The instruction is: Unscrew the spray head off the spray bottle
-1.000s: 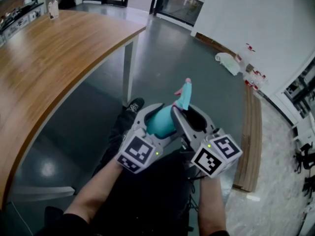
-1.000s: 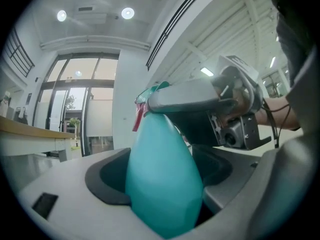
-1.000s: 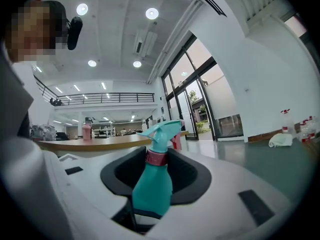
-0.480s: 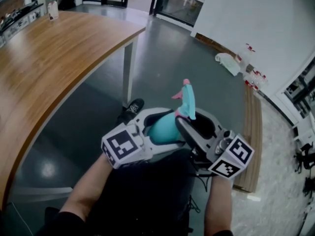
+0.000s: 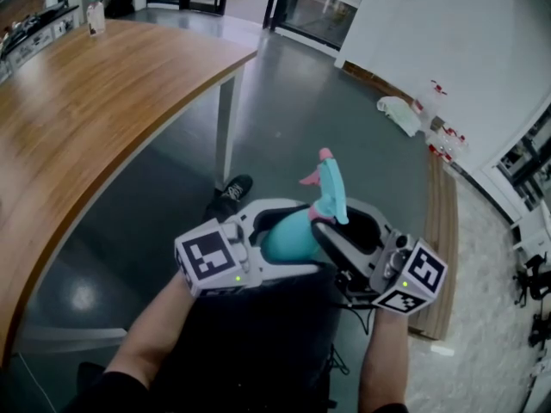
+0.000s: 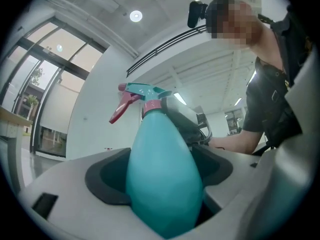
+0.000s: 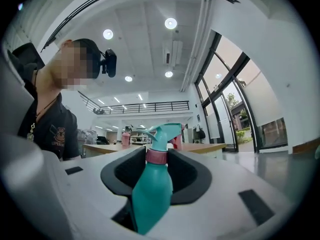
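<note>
**While both grippers are clamping the bottle in mid-air, the collar is waiting for its turn**

Spray bottle (image 5: pixel 288 237) is being held off any surface, above the person's lap, well clear of the wooden table (image 5: pixel 86 119) and over the grey floor (image 5: pixel 284 101). It is pointing up and away from the person, spray head (image 5: pixel 330 188) uppermost, pink trigger (image 6: pixel 120 110) sticking out to the side.

Left gripper (image 5: pixel 274 226) is gripping the fat teal body. In the left gripper view the bottle is filling the gap between the dark pads, with the jaws standing wide round it.

Right gripper (image 5: pixel 340 222) is coming in from the other side and higher up. In the right gripper view its jaws are sitting on either side of the pink collar (image 7: pixel 156 156) just under the head, and the pads look to be pressing on it, so I am reading that as a grip on the collar.

Step in hand, as I judge it: the unscrewing itself. One gripper is anchoring the body and the other is taking the threaded ring. The head is looking fully seated, and no gap is showing between collar and neck.

Next move is calling for a twist of the right gripper about the bottle's long axis while the left is holding the body against that turn. A regrip will likely be needed between turns. The smooth, tapering body may be slipping in the left jaws if the collar is tight.
</note>
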Action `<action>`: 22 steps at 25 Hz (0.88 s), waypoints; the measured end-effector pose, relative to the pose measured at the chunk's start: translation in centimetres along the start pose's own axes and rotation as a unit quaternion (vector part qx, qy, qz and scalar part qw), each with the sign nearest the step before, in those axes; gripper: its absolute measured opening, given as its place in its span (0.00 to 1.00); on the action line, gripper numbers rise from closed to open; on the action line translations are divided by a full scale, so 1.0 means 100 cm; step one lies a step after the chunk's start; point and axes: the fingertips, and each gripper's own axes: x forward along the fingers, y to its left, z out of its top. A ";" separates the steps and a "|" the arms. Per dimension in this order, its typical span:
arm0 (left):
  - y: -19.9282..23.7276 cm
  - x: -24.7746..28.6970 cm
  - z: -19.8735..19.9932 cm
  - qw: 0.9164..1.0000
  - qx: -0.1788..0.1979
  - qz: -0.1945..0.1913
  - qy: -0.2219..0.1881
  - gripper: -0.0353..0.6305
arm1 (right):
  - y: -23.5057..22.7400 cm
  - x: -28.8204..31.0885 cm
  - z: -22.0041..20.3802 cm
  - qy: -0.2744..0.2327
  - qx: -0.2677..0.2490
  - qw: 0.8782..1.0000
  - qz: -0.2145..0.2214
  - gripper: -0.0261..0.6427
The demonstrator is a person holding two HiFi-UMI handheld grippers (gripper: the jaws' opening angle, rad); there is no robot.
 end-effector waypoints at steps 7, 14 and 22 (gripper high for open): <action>0.027 -0.006 0.001 0.997 0.006 0.071 -0.008 0.65 | -0.017 0.003 0.000 0.003 -0.006 0.998 -0.065 0.27; 0.042 -0.002 -0.011 0.990 0.049 0.131 0.025 0.65 | -0.027 0.009 -0.007 0.015 0.001 0.994 -0.109 0.27; 0.034 0.005 -0.019 0.983 0.073 0.156 0.060 0.65 | -0.031 0.009 -0.004 0.013 0.033 0.993 -0.113 0.28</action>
